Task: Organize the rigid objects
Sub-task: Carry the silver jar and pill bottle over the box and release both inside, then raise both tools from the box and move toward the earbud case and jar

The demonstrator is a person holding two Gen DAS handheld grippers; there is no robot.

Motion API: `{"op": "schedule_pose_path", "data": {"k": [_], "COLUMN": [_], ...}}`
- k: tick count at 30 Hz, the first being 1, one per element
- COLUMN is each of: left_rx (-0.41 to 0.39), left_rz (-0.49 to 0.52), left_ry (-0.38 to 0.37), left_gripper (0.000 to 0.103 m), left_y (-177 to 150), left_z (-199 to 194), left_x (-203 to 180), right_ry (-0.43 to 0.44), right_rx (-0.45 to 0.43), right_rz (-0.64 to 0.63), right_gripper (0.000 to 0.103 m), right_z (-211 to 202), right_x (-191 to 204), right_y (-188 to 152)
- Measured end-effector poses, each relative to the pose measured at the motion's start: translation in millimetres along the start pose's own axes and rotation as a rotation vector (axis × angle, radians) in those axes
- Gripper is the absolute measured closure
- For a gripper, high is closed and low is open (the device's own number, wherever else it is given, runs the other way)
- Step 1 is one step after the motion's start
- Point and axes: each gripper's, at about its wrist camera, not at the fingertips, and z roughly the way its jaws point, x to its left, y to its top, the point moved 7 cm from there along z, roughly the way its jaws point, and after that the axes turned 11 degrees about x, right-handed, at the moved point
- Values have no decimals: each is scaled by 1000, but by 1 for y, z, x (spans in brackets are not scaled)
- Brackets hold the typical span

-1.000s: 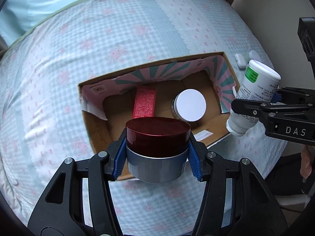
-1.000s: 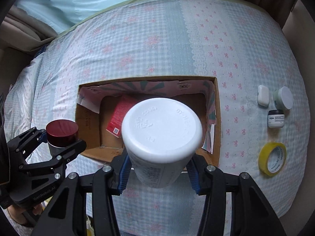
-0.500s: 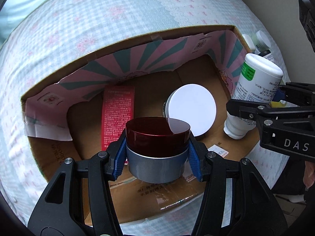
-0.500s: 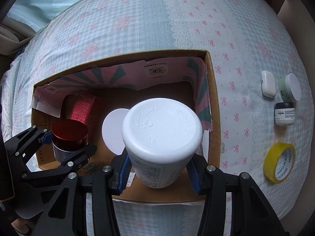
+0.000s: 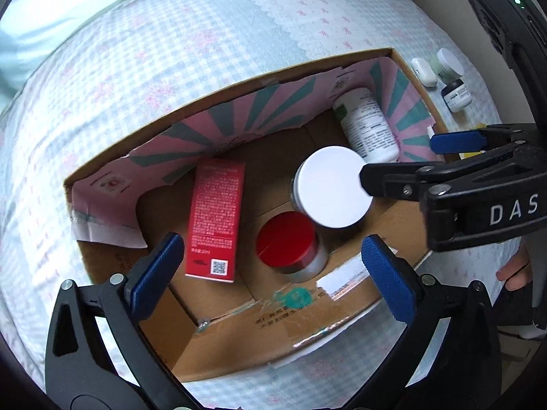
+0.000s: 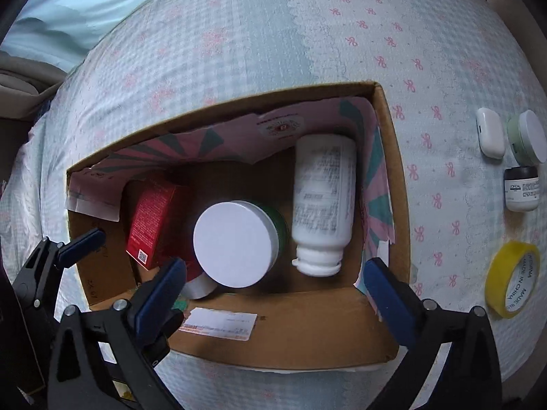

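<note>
Both grippers hang spread wide and empty above a cardboard box (image 5: 307,328) on a flower-print bedspread (image 6: 239,34), with nothing between the blue pads of the left gripper (image 5: 271,266) or the right gripper (image 6: 273,283). Inside the box, a red-lidded jar (image 5: 285,241) stands upright just beside a larger white-lidded jar (image 5: 330,186), a red carton (image 5: 215,218) lies flat to their left, and a white bottle (image 6: 323,201) lies on its side against the right wall, its cap toward the near side; the bottle looks blurred in the right wrist view. Two deliveries appear just finished, so the step in hand is likely clearing the box and turning to what remains. Still outside, to the right, wait a white earbud case (image 6: 490,133), a green jar with a white lid (image 6: 526,140), a small dark-capped jar (image 6: 521,188) and a roll of yellow tape (image 6: 512,278). The next move calls for lifting clear of the box walls and swinging the right gripper over to one of these
</note>
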Motion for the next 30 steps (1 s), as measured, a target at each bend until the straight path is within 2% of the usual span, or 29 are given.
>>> {"op": "schedule_pose_path", "data": {"k": [2,6,12,16,23,30], "left_rx": [18,35,29,12,-23,-84], "left_rz": [-16,-57,-77,-80,-136,-158], "left_ry": [7,-7,5,16,21,55], "left_gripper": [0,0,0,0,0,0], "left_y": [-7,-20,-29,-34,-50,-73], "left_z": [2,6,-4,-22,-60,-115], "left_x": [10,23,26,25,35,35], "right_ry": [-25,-27,-35,-37,-99,-157], "right_rx": [-19,13,-5,-6,34,-9], "right_rz": [-13,-12,-31,-27,-38,-62], "right_gripper": [0,0,0,0,0,0], "right_z": [0,6,-3,-17,-41,-88], "right_x": [0,0,5,8,14,19], "right_y": [-3,-11,-15,-22,-51,-91]}}
